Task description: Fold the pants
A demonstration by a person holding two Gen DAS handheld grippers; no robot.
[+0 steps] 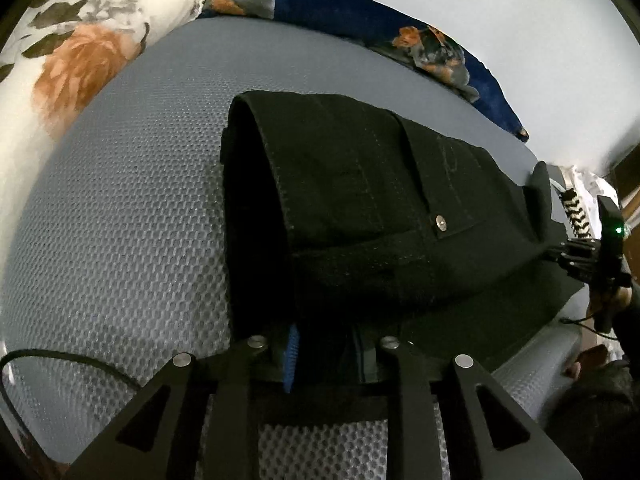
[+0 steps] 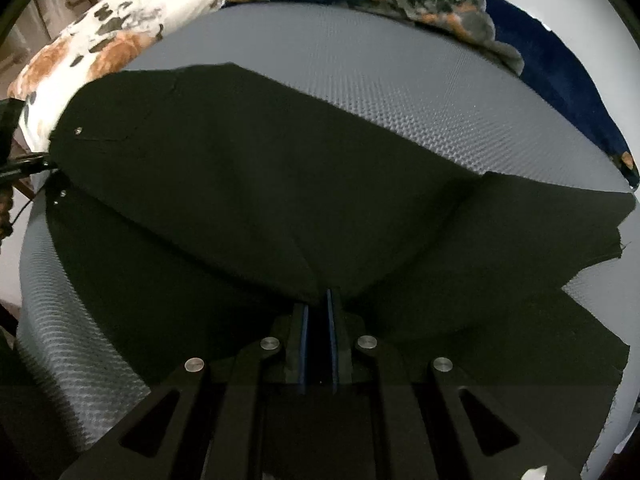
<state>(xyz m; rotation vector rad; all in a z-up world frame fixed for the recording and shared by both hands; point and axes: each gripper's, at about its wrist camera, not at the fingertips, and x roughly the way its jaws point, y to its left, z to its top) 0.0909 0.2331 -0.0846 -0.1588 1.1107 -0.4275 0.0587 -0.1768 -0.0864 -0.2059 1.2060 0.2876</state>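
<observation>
The right black two-finger gripper point(image 2: 319, 300) pinches a fold of the black denim pants point(image 2: 248, 184), its blue pads nearly together on the cloth. The left black gripper point(image 1: 324, 344) grips the waistband end, lifting it in a loop. The pants lie across a grey honeycomb-mesh mattress point(image 1: 120, 200), near a white floral pillow point(image 1: 68, 52).

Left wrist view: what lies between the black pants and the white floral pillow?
Only bare grey mesh mattress separates the black pants from the white floral pillow; nothing else rests there, as the left wrist view shows.
</observation>
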